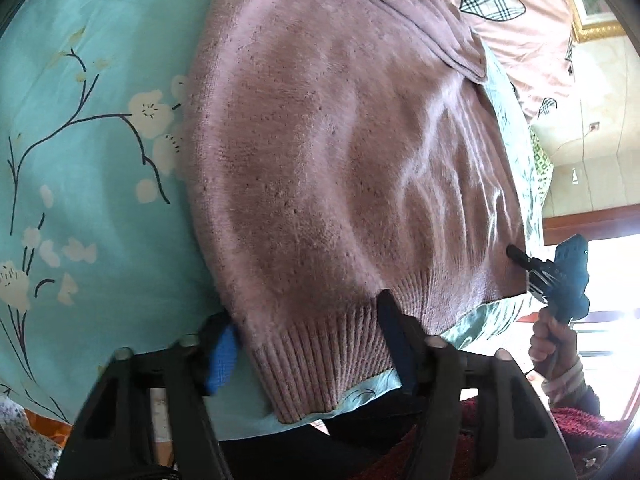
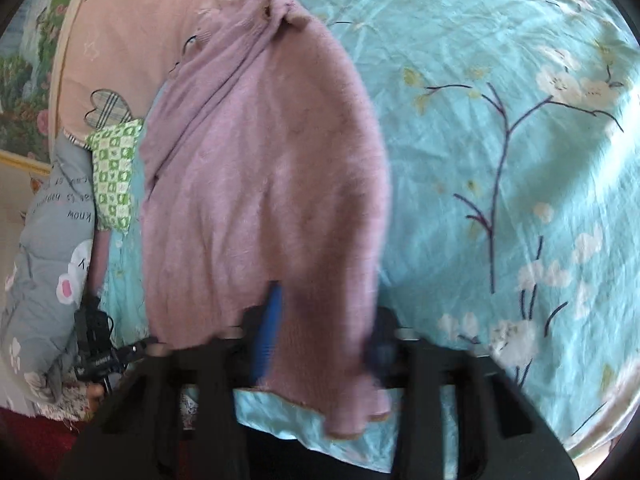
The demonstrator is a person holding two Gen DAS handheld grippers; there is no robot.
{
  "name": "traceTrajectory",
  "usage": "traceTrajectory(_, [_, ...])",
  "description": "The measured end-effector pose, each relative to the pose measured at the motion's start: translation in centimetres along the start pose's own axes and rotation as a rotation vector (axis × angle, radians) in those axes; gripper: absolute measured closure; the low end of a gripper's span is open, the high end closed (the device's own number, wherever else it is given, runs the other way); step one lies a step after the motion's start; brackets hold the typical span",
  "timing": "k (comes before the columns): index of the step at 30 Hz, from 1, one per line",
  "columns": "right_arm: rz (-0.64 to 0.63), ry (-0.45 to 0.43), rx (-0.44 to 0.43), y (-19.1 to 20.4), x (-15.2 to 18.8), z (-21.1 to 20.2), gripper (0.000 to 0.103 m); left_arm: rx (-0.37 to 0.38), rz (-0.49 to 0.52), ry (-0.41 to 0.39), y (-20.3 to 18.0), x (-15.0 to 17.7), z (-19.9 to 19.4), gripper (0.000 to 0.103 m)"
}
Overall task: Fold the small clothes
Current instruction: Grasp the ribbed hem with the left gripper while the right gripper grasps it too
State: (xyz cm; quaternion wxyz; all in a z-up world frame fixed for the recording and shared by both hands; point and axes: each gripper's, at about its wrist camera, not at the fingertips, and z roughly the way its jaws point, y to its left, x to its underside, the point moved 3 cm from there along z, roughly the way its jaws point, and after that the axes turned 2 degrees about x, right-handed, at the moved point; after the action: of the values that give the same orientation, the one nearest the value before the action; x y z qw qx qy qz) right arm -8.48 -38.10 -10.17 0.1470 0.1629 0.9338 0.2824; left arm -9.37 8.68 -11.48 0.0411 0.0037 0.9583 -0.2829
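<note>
In the left wrist view, the sweater [image 1: 340, 152] lay flat on the bed [image 1: 80, 140], hem at the near edge, likely spread out for folding. The left gripper [image 1: 308, 344] pointed steeply down, its jaws partly open astride the ribbed hem; whether the pads pressed it I could not tell. A hand [image 1: 550, 336] held the right gripper [image 1: 516, 254] at the far hem corner. In the blurred right wrist view, the right gripper [image 2: 320, 332] tilted down, narrowed over the hem corner; its grip was unclear.

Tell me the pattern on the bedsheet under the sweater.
Turquoise bedsheet with white blossoms on dark branches; clearest in the right wrist view.
</note>
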Motion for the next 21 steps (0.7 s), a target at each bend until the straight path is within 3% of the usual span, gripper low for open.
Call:
traceTrajectory(1, [0.015,0.009,-0.002,-0.3,0.0,0.0,0.092,0.003,-0.007,0.001,0.1,0.1,0.0,0.088])
traceTrajectory(2, [0.022,0.017,-0.006,-0.7,0.2,-0.2,0.093,0.039,-0.028,0.016,0.4,0.3,0.2,0.095])
traceTrajectory(4, [0.002,0.022,-0.011,-0.8,0.6,-0.9,0.095,0.086,-0.049,0.014,0.8,0.9,0.1,0.095])
traceTrajectory(10, [-0.017,0.043,-0.043,-1.2,0.9,-2.2,0.096,0.100,-0.020,-0.025,0.7,1.2,-0.7,0.098])
traceTrajectory(15, [-0.034,0.028,-0.151,0.1,-0.1,-2.7,0.096,0.173,0.000,-0.104,-0.3,0.1,-3.4,0.098])
traceTrajectory(21, [-0.014,-0.049,-0.272,2.4,-2.8,-4.3,0.096,0.232,0.028,-0.230,-2.5,-3.6,-7.6,0.099])
